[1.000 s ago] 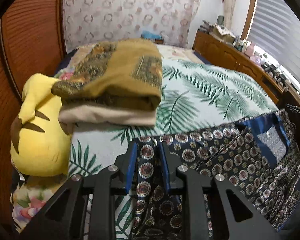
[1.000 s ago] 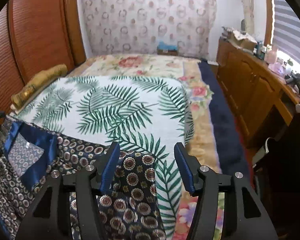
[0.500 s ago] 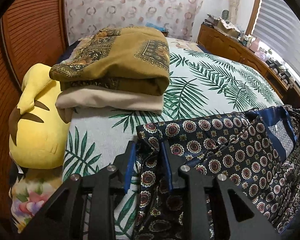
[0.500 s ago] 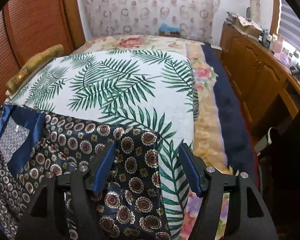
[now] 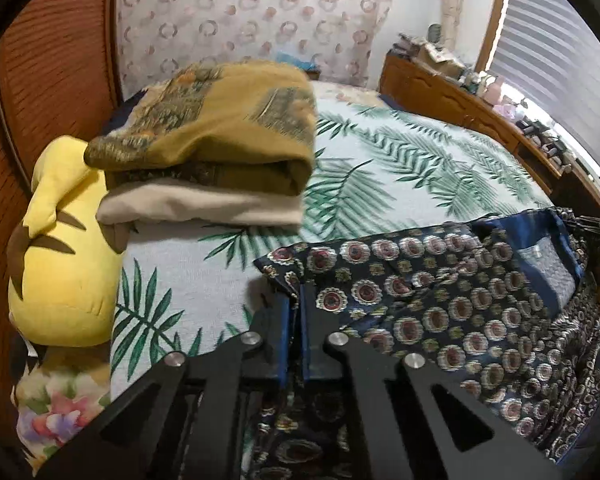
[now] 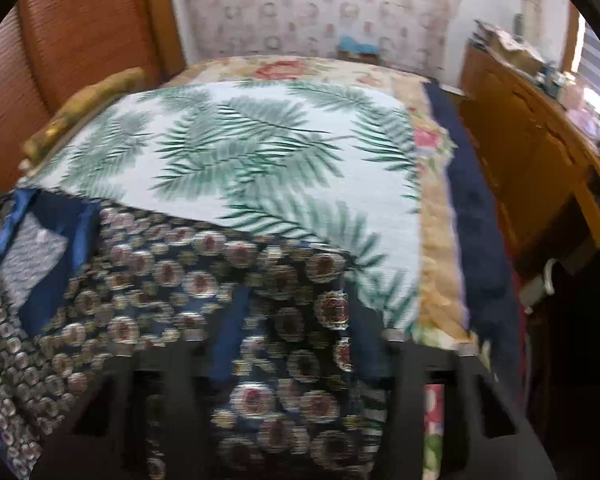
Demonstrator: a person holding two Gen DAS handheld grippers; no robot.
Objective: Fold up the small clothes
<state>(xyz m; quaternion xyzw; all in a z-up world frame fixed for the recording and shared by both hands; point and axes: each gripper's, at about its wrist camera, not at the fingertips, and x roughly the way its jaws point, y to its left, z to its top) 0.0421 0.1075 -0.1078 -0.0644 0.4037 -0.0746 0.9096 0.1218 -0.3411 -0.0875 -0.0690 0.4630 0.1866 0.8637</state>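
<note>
At the far left of the left wrist view a soft, rounded yellow plush toy with brown stripes (image 5: 60, 264) lies at the edge of the bed. Leaning over it is a stack of folded clothes (image 5: 212, 160): a mustard-gold printed garment, thick and rolled at its fold, on top of a plain beige one. Both rest on the white bedspread with a green palm-leaf print (image 5: 400, 176), a flat woven cloth.

In the foreground the left gripper (image 5: 296, 320), black with blue pads, is clenched on a corner of the dark navy garment with a medallion print (image 5: 440, 300), the fabric pinched between its nearly closed fingers. The garment is thin and glossy, with a plain blue satin collar band and a pale lining patch at its right end. It lies spread on the near part of the bed, its long axis running left to right across the view, the collar toward the right.

In the blurred right wrist view the same garment (image 6: 180, 280) drapes across the near edge of the bedspread, collar at the left. The right gripper (image 6: 292, 344) has its blue fingers apart with patterned fabric lying between them; whether it grasps the cloth I cannot tell. A wooden cabinet (image 6: 520, 152) stands at the right.
</note>
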